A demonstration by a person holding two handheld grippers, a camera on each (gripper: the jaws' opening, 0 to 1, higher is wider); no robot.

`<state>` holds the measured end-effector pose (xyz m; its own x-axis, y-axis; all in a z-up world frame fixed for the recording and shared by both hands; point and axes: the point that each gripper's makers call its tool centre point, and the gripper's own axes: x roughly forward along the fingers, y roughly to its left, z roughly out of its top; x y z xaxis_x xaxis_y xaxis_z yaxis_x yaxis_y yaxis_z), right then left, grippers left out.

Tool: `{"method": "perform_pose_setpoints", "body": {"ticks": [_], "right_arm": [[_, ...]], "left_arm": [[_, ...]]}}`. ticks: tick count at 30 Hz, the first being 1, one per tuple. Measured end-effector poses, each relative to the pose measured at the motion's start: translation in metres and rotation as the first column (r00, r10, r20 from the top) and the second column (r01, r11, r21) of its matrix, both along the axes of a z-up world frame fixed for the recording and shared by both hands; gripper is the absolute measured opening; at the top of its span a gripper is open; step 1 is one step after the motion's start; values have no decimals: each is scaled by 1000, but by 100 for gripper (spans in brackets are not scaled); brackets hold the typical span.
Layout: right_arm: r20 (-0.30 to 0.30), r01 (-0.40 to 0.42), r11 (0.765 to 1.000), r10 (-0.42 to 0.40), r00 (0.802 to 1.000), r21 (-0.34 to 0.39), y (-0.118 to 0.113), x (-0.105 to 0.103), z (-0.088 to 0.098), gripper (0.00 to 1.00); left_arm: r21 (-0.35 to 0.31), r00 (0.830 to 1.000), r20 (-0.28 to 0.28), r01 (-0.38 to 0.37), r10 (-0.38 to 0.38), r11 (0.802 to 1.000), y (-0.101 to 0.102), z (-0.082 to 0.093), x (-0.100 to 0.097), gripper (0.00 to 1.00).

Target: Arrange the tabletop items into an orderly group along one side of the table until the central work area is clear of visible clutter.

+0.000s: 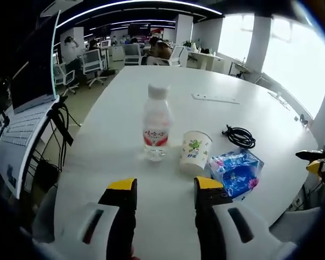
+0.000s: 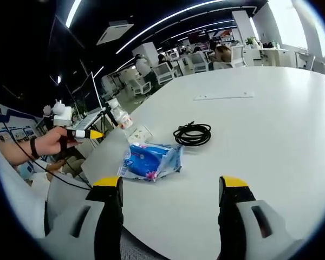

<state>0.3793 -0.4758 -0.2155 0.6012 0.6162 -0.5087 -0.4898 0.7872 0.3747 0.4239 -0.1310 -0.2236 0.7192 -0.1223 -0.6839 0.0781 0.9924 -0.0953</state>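
A clear water bottle (image 1: 156, 129) with a red label stands upright on the white table (image 1: 124, 97). Beside it on the right sits a paper cup (image 1: 195, 150), then a blue tissue pack (image 1: 236, 170) and a coiled black cable (image 1: 240, 136). My left gripper (image 1: 165, 187) is open, just short of the bottle and cup. My right gripper (image 2: 170, 187) is open too, with the tissue pack (image 2: 150, 160) ahead left and the cable (image 2: 193, 134) beyond. The bottle (image 2: 121, 117) and cup (image 2: 140, 133) lie further left, near the left gripper (image 2: 84, 132) held in a hand.
A white power strip (image 1: 215, 98) lies farther back on the table, also seen as the strip (image 2: 223, 97) in the right gripper view. A laptop (image 1: 24, 116) with dangling cables stands off the table's left edge. Office chairs (image 1: 92, 65) and desks fill the background.
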Motion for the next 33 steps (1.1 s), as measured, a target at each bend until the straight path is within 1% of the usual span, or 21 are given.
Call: {"method": "perform_pose_setpoints", "body": {"ticks": [2, 6, 15, 20, 25, 29, 33], "right_arm": [[-5, -4, 1000, 4, 1000, 1, 1, -1, -2, 71], [-11, -9, 1000, 9, 1000, 4, 3, -4, -5, 71], [-21, -24, 1000, 24, 999, -1, 2, -8, -10, 71], [-18, -25, 1000, 25, 1000, 2, 1, -9, -9, 71], [-17, -28, 1000, 28, 999, 3, 1, -14, -8, 71], [-21, -28, 1000, 28, 999, 2, -1, -18, -10, 71], [-30, -22, 1000, 22, 999, 1, -2, -21, -12, 71]], "left_arm": [[-2, 1000, 2, 3, -3, 1000, -4, 0, -4, 41], [-12, 1000, -8, 16, -16, 1000, -14, -6, -15, 41], [-20, 999, -19, 49, -49, 999, -28, -8, -30, 40], [-19, 997, -21, 70, -71, 997, -39, -9, -34, 39], [2, 994, -27, 109, -109, 994, -51, -12, -39, 39], [7, 991, -30, 129, -128, 992, -55, -14, -40, 39], [8, 989, -30, 148, -148, 989, -61, -13, -38, 39]]}}
